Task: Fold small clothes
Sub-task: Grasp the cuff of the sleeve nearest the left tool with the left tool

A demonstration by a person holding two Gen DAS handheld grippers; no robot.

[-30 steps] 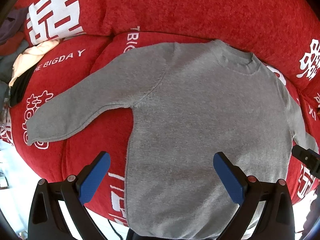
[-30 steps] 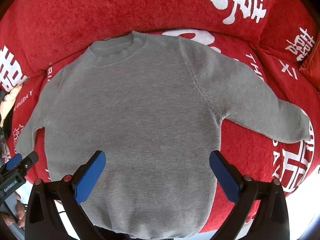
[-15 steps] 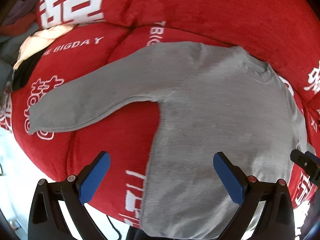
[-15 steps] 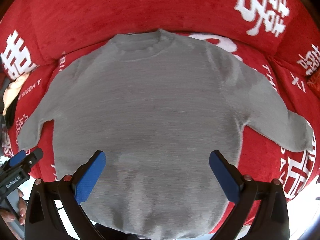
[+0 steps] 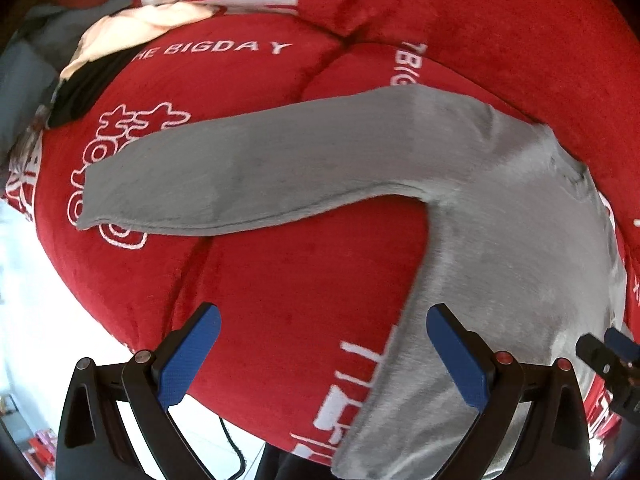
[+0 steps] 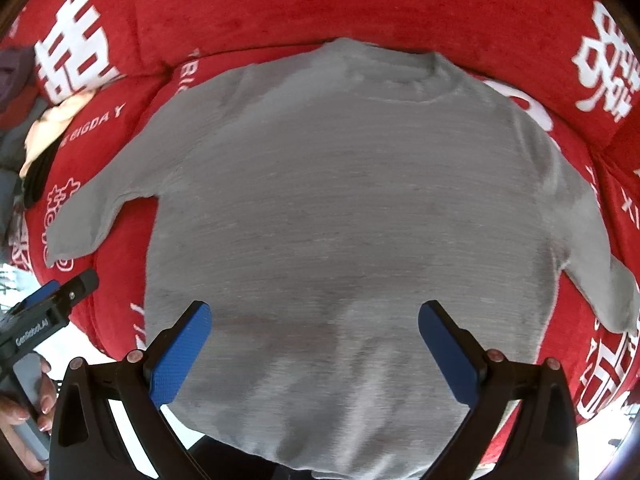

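Observation:
A small grey sweater (image 6: 352, 208) lies flat and face up on a red sofa seat (image 5: 304, 272), neck towards the backrest, both sleeves spread out. In the left wrist view its left sleeve (image 5: 248, 172) stretches across the cushion towards the left. My left gripper (image 5: 320, 352) is open and empty, above the red cushion beside the sweater's left side edge. My right gripper (image 6: 316, 344) is open and empty, above the sweater's lower body. The left gripper also shows at the left edge of the right wrist view (image 6: 52, 300).
The red sofa backrest (image 6: 320, 0) with white printed characters rises behind the sweater. A pile of cream, black and grey clothes (image 5: 100, 48) lies at the far left of the seat. The seat's front edge drops to a pale floor (image 5: 48, 340).
My left gripper has swung left, from over the sweater's body to over the cushion below the left sleeve. My right gripper has shifted left, towards the middle of the sweater's body.

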